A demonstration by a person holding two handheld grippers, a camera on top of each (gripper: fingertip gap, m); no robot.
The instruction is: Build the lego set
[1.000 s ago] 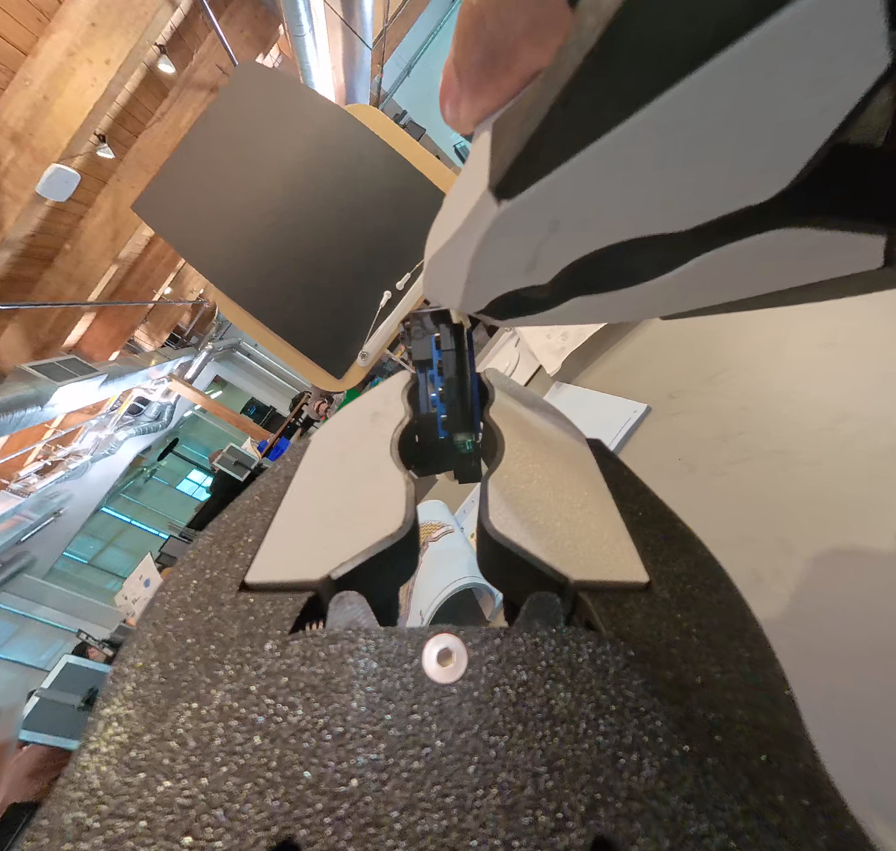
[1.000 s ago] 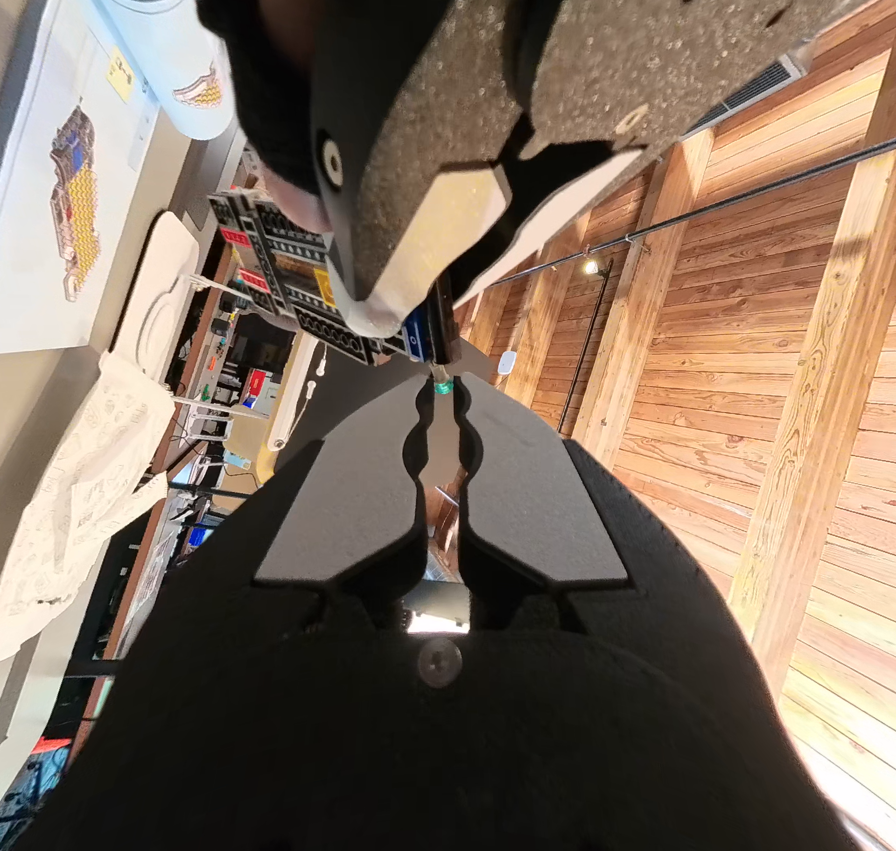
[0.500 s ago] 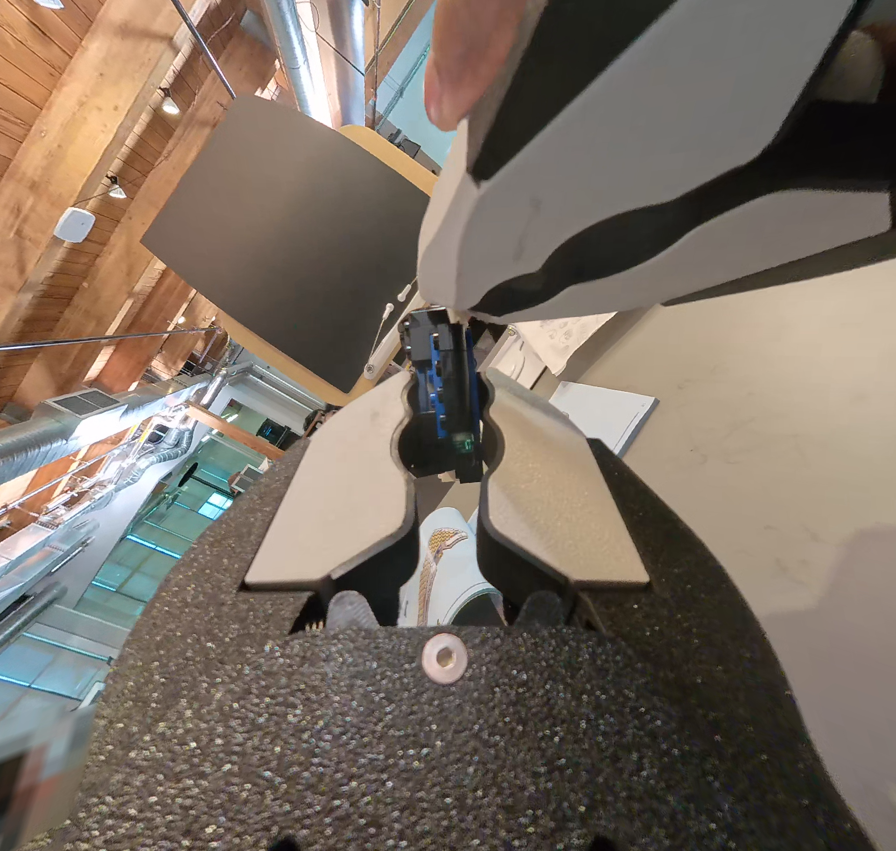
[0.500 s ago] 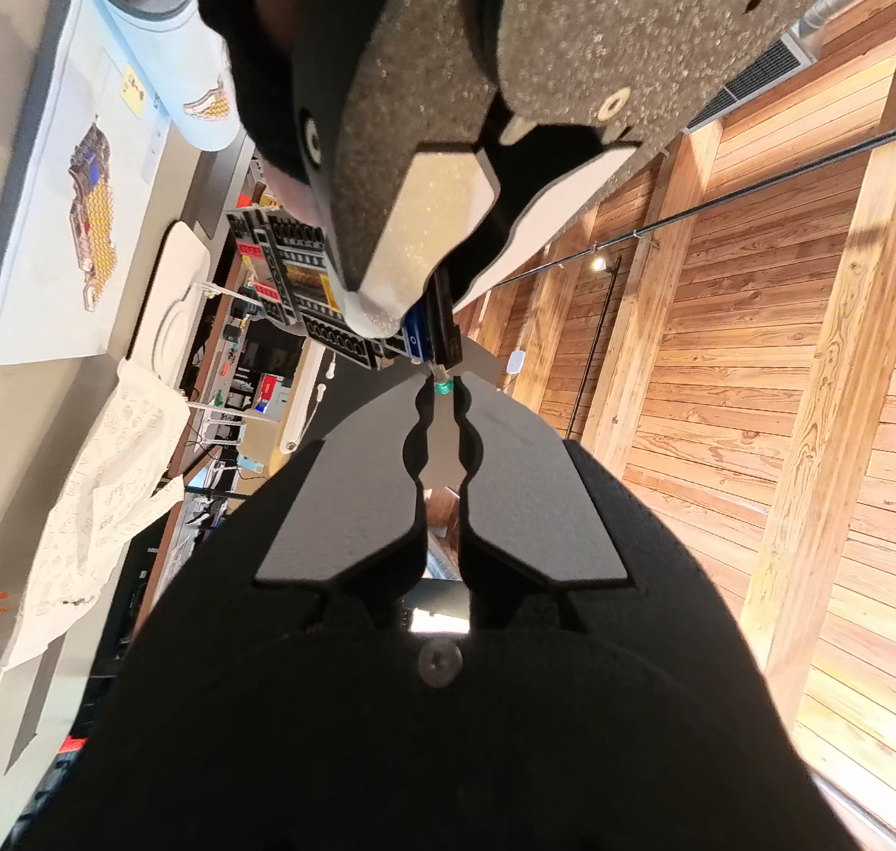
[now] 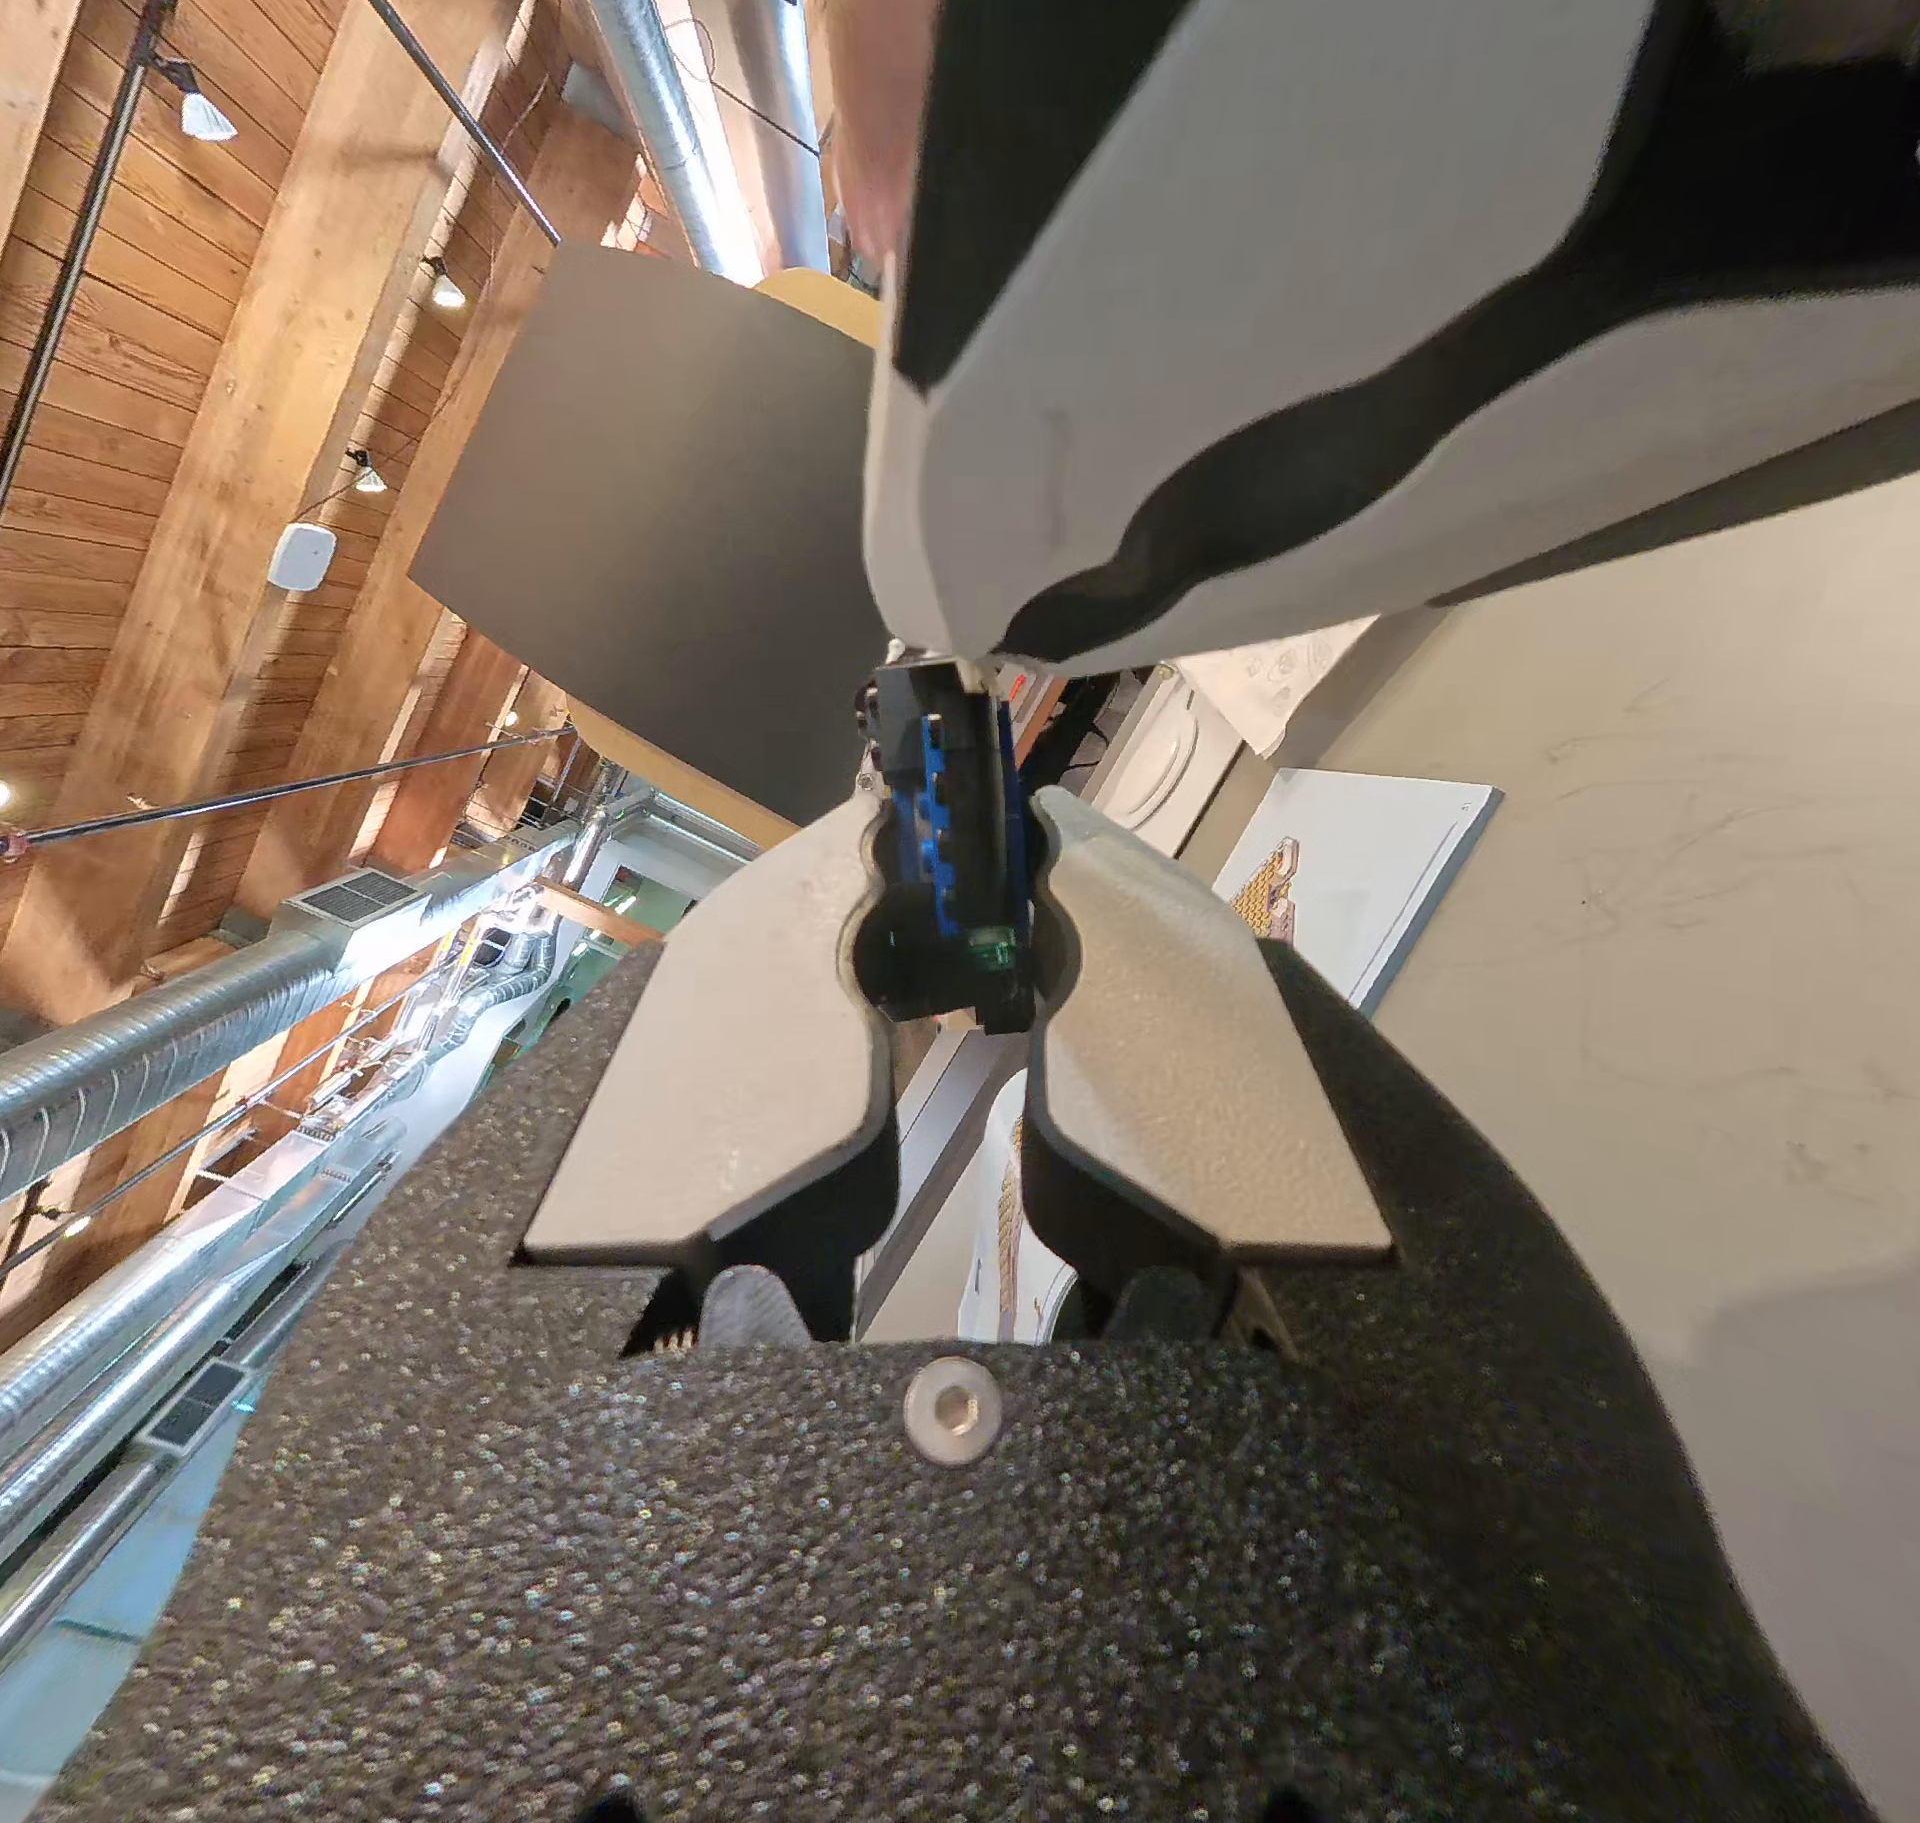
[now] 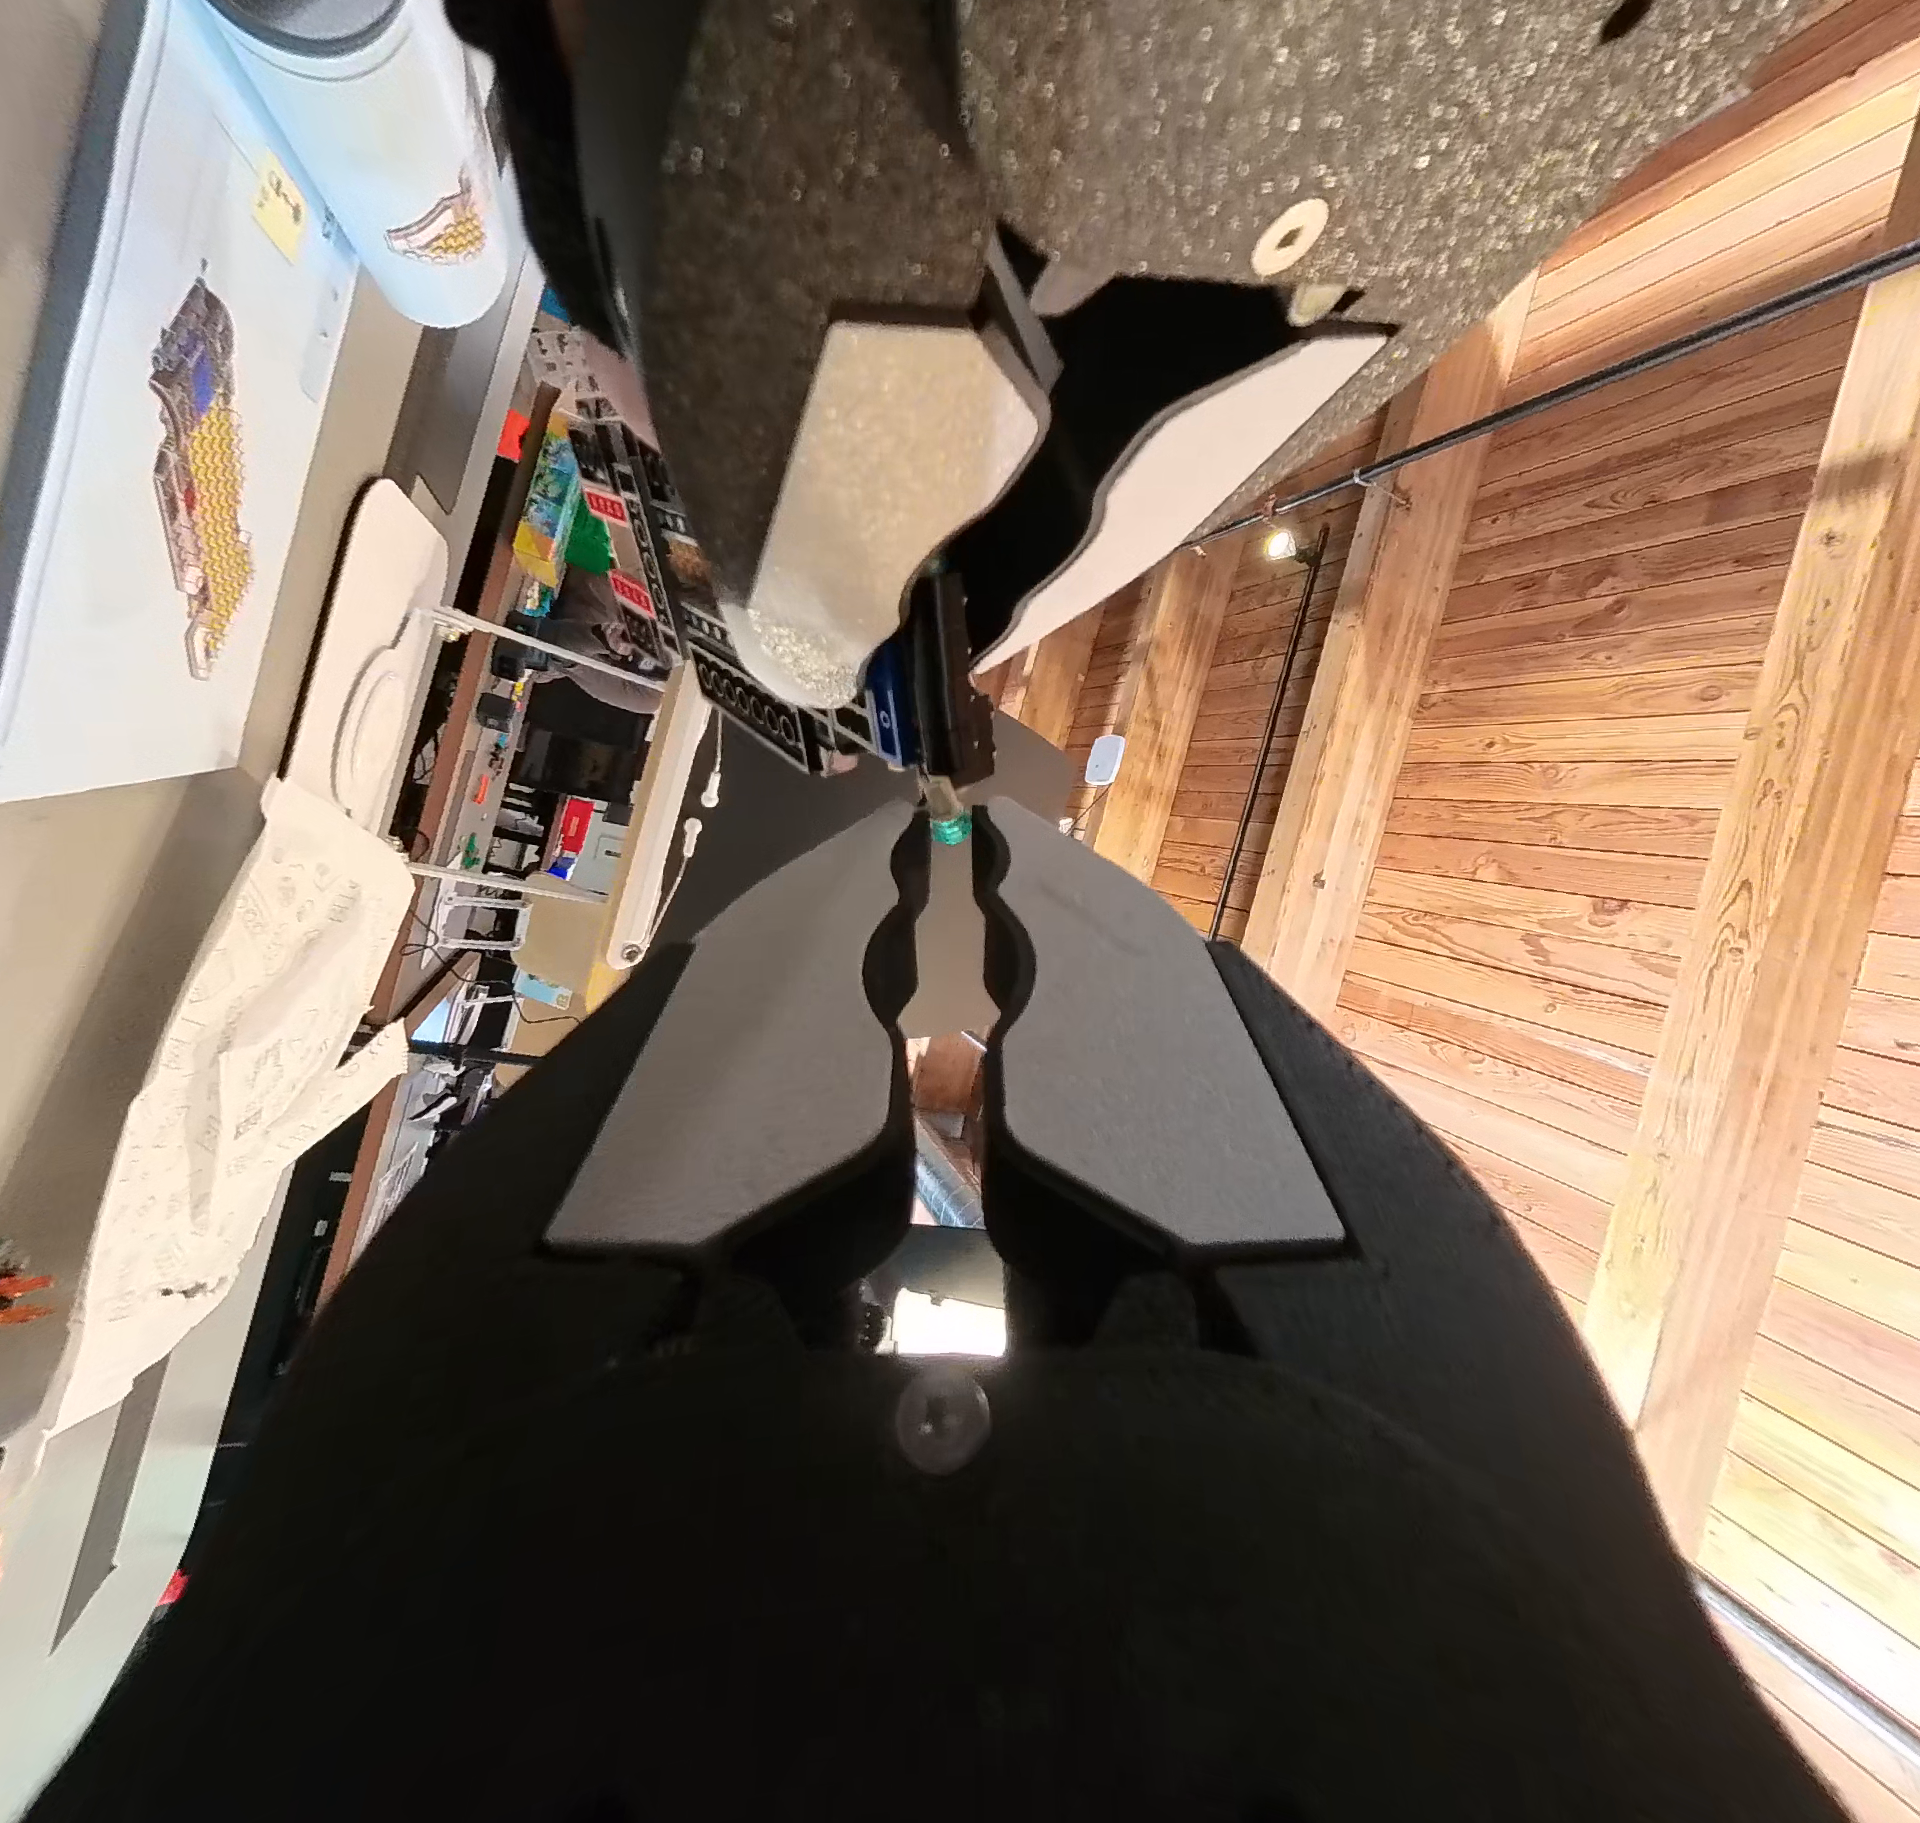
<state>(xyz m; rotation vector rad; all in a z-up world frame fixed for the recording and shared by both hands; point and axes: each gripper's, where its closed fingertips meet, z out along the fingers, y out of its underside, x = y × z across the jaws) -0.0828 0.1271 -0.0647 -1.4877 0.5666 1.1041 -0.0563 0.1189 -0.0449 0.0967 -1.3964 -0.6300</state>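
My left gripper [image 5: 951,817] is shut on a black and blue brick assembly [image 5: 951,838], held in the air above the table. My right gripper [image 5: 966,656] comes in from the upper right, its tips at the assembly's far end. In the right wrist view my right gripper [image 6: 948,823] is shut on a small teal-tipped piece [image 6: 948,826] that meets the assembly's lower end [image 6: 935,703]. My left gripper [image 6: 935,620] shows above it, clamping the assembly. A person's finger [image 5: 873,111] rests on the right gripper.
A grey table [image 5: 1662,942] carries a white instruction sheet with a model picture [image 6: 197,464], a rolled white sheet [image 6: 343,59], a white tray [image 6: 374,651] and a crumpled printed bag [image 6: 239,1046]. A black panel [image 5: 665,547] and wooden walls [image 6: 1558,734] lie behind.
Both grippers kept their grips and stayed together. The pair tilted and shifted slightly, so the background slid in both views.
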